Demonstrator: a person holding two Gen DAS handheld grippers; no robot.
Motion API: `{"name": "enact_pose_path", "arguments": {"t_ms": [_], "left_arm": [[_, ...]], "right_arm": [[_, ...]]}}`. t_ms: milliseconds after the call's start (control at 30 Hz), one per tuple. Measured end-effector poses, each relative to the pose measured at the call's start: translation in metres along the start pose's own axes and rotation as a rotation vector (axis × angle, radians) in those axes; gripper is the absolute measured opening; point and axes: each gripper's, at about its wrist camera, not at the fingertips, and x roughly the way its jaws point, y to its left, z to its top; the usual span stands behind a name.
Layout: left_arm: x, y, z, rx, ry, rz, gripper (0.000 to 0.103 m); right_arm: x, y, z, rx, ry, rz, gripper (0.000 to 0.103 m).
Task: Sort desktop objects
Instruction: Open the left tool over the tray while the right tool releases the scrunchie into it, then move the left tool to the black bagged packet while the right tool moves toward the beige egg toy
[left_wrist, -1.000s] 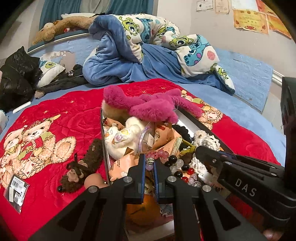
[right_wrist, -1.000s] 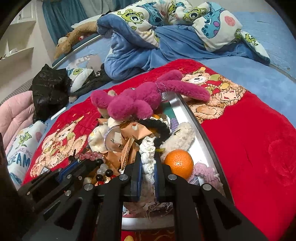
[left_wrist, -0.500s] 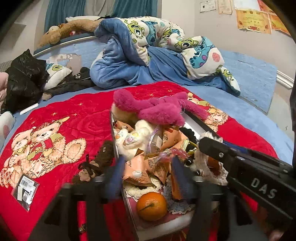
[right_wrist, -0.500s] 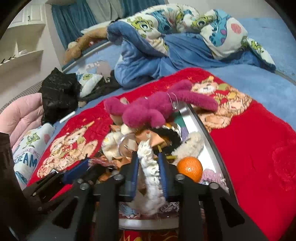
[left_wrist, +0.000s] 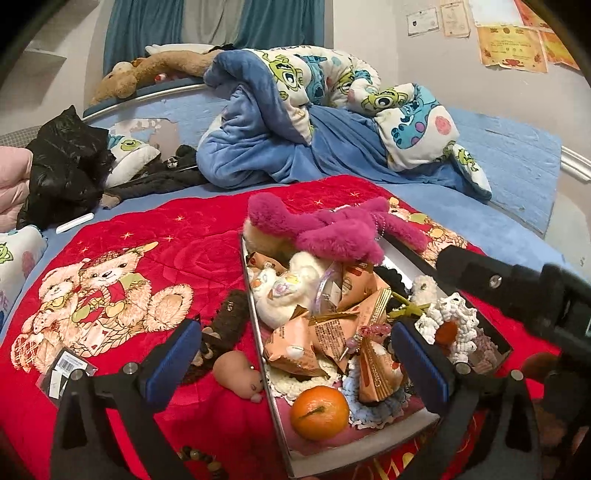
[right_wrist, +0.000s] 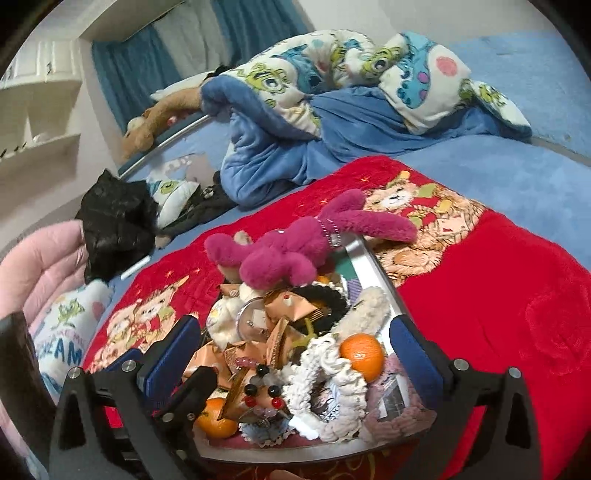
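Note:
A metal tray (left_wrist: 258, 332) on the red blanket is heaped with snack packets (left_wrist: 321, 332), a pink plush (left_wrist: 325, 229), an orange (left_wrist: 319, 411) and small toys. My left gripper (left_wrist: 295, 358) hangs over the tray's near left corner, its jaws opening wide. A pink bead bracelet (left_wrist: 369, 332) lies loose on the packets between them. My right gripper (right_wrist: 291, 352) is over the tray's near end (right_wrist: 373, 273), jaws also opening. A white crochet scrunchie (right_wrist: 325, 373) rests in the tray beside an orange (right_wrist: 362, 356), and neither pad touches it.
A brown monkey plush (left_wrist: 225, 317) and a small pink toy (left_wrist: 238, 373) lie on the blanket left of the tray. A barcoded packet (left_wrist: 66, 369) sits further left. A rumpled blue quilt (left_wrist: 295, 140) and a black jacket (left_wrist: 62, 166) lie behind.
Both grippers went from shut to wide open. The left let go of the bead bracelet and the right of the white scrunchie. Both now lie in the tray.

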Motion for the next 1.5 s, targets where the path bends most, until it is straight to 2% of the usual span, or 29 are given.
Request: {"name": "enact_pose_path", "arguments": {"t_ms": [233,567,733,967,1200,1333,1500], "left_arm": [[0.004,0.001,-0.001,-0.002,0.013,0.005,0.103],[0.004,0.005,-0.002,-0.012,0.023,0.011,0.103],[-0.006,0.021,-0.002,-0.037,0.029,0.028,0.103],[-0.028,0.072,-0.009,-0.077,0.059,0.111,0.103],[-0.066,0.158,-0.02,-0.176,0.081,0.242,0.103],[-0.084,0.196,-0.038,-0.185,0.108,0.295,0.103],[-0.085,0.227,-0.049,-0.238,0.125,0.308,0.103]], "right_arm": [[-0.004,-0.004,0.003,0.035,-0.02,0.055,0.103],[-0.004,0.002,0.002,0.02,-0.023,0.045,0.103],[-0.003,0.014,0.003,0.015,-0.031,0.061,0.103],[-0.001,0.053,-0.01,-0.099,-0.017,0.091,0.103],[0.0,0.095,-0.027,-0.17,0.022,0.172,0.103],[-0.004,0.12,-0.04,-0.234,0.027,0.192,0.103],[0.0,0.134,-0.052,-0.211,0.05,0.243,0.103]]}}
